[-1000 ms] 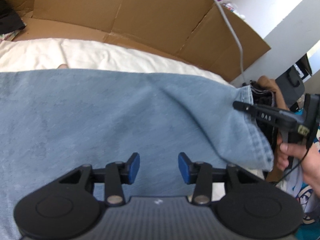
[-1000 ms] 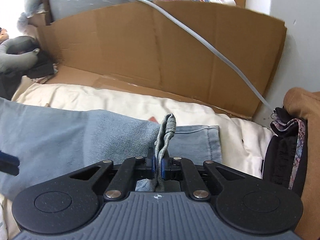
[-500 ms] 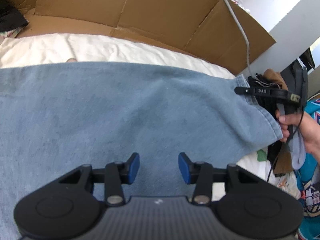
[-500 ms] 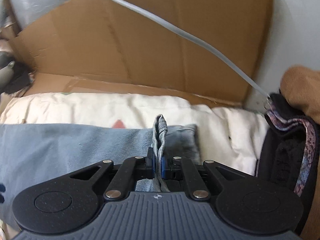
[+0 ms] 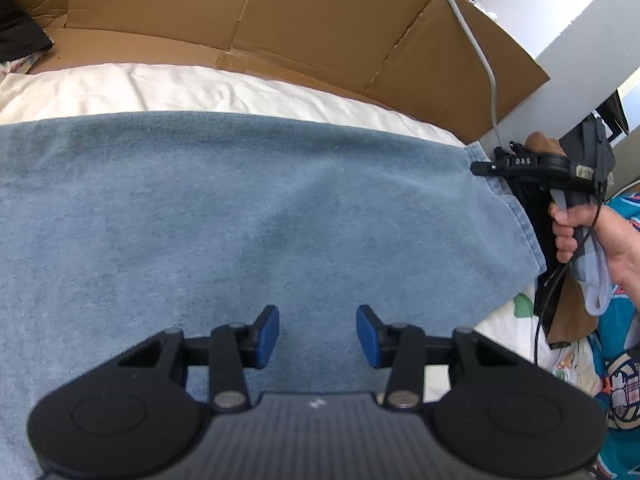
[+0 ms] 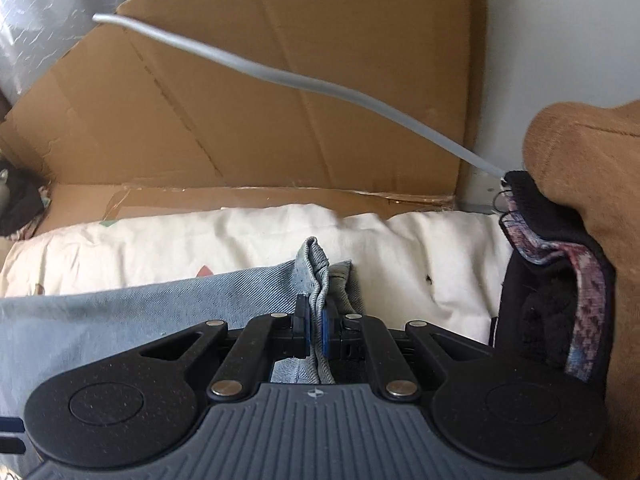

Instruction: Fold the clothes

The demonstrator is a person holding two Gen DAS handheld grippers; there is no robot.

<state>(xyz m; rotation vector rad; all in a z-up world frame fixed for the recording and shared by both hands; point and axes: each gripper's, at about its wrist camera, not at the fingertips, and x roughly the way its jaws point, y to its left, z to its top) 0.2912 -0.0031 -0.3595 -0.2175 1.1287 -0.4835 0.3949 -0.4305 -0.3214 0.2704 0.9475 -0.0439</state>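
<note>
Left gripper (image 5: 318,334): held low over the jeans (image 5: 248,216), its blue-padded fingers (image 5: 267,336) spread wide and holding nothing, at the lower centre of the left wrist view. Right gripper (image 6: 315,330): fingers narrowed onto a bunched hem of the jeans (image 6: 316,264), which stands up between the pads at the centre of the right wrist view. In the left wrist view the same right gripper (image 5: 486,168) appears at the right edge, level and pointing left at the hem corner, gripped from below by a hand (image 5: 584,232). The jeans are light blue denim, spread smooth and nearly flat across a cream sheet (image 5: 192,88), filling the middle of the frame. Flattened cardboard (image 5: 280,12) stands behind; a grey cable (image 6: 280,76) crosses it. Dark and brown clothes (image 6: 560,280) lie at the right.
</note>
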